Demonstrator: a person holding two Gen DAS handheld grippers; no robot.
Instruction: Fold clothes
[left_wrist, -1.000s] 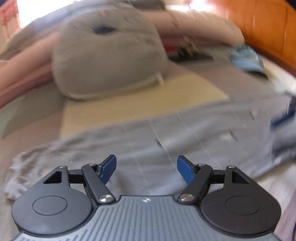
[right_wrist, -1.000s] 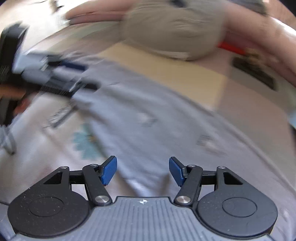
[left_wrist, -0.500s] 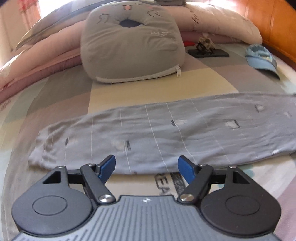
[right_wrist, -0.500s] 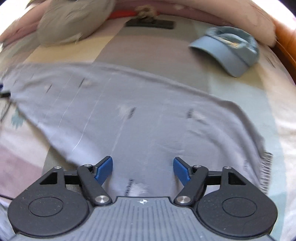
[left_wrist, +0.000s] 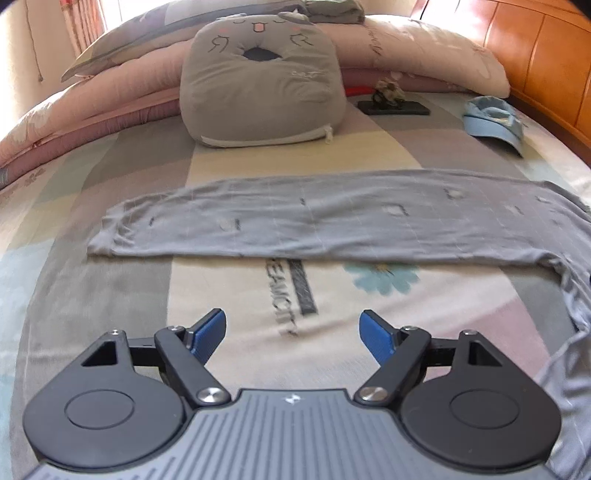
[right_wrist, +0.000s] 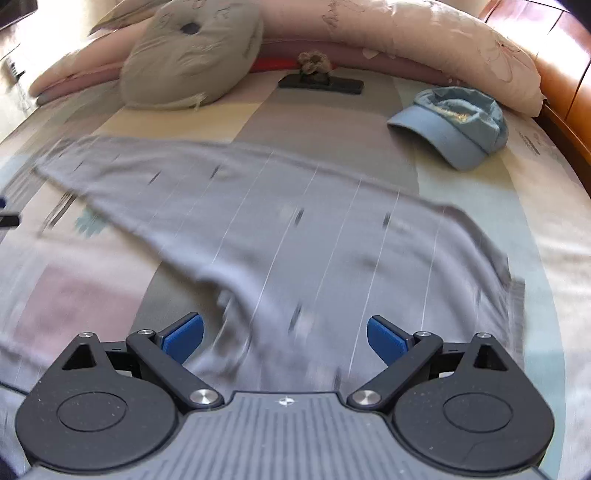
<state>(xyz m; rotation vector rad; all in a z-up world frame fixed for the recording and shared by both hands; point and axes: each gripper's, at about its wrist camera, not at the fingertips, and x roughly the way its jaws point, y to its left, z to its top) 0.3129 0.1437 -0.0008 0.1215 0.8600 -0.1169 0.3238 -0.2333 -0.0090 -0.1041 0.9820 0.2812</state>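
Here, our left gripper (left_wrist: 293, 338) opening over bare patchwork bedsheet (left_wrist: 229, 295), nothing between its jaws, grey garment (left_wrist: 314, 218) folded lengthwise just beyond, our right gripper (right_wrist: 285, 340) opening above the cloth, blue cap (right_wrist: 456, 123) far right.

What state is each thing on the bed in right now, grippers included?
grey garment: lying in a long flat strip, right end rumpled
left gripper: jaws opening, nothing between them
right gripper: jaws opening above the cloth, not pinching it
blue cap: lying alone, untouched
cat cushion: propped upright against the pillows
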